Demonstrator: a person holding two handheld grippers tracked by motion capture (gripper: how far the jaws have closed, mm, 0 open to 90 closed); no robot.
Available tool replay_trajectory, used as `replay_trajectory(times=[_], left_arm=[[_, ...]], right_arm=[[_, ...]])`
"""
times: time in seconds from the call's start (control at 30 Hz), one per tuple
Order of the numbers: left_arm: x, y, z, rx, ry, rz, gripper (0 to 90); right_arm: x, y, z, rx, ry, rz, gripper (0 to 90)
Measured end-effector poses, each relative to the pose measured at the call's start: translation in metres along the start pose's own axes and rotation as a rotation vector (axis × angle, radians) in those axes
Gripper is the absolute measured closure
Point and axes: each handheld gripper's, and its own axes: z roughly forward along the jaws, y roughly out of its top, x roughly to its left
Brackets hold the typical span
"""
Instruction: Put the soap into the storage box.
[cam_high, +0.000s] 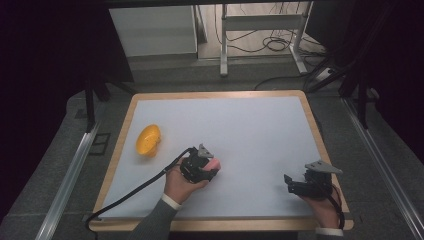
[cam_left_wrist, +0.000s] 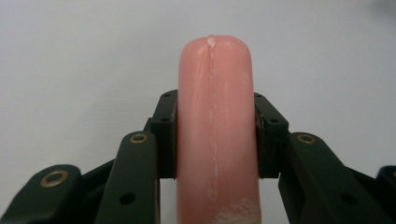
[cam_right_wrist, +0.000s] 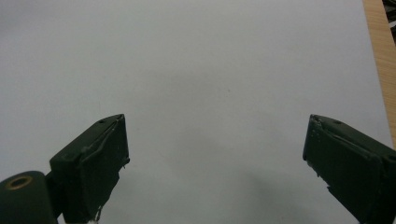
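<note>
From the high view, our left gripper (cam_high: 212, 167) sits near the middle of the white desk (cam_high: 250, 130), closed on a pink sausage (cam_high: 215, 164) whose tip peeks out past the jaws. A yellow mango-like fruit (cam_high: 148, 139) lies well apart, toward the desk's left edge. Our right gripper (cam_high: 294, 184) rests near the front right corner, jaws spread, nothing between them.

In the left gripper view, the sausage (cam_left_wrist: 215, 135) stands between our two pads (cam_left_wrist: 169, 135), which press on both its sides; its rounded end reaches beyond them. We judge the grip firm, yet the smooth, round skin could slide if we tilt or swing the hand quickly, and squeezing harder might dent or split it.

In the right gripper view, our jaws stand wide over bare white desk (cam_right_wrist: 210, 84), holding nothing. The wooden rim (cam_right_wrist: 380, 56) is close at the right, so a careless sweep that way could knock against it.
</note>
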Motion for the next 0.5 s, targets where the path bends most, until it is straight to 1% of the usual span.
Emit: replay_trajectory(times=[0.13,0.17,0.23,0.27,0.5], left_arm=[[0.0034,-0.0006,-0.0018,-0.005,0.000,-0.005,60.2],[0.0036,-0.0009,-0.0019,-0.005,-0.003,-0.013,60.2],[0.0042,-0.0011,-0.0019,-0.002,-0.001,-0.012,60.2],[0.0050,-0.0010,-0.0022,0.001,0.000,-0.006,60.2],[0.0067,0.0001,-0.0052,-0.005,0.003,-0.008,60.2]], right_arm=[[0.0003,-0.0005,0.0011,0.004,0.000,-0.001,6.5],[0.0003,-0.0005,0.0011,0.004,0.000,-0.001,6.5],[0.0002,-0.0005,0.0010,0.004,-0.001,0.000,6.5],[0.0001,-0.0004,0.0008,0.004,-0.001,-0.001,6.5],[-0.0002,-0.0005,0.0003,0.001,-0.005,0.001,6.5]])
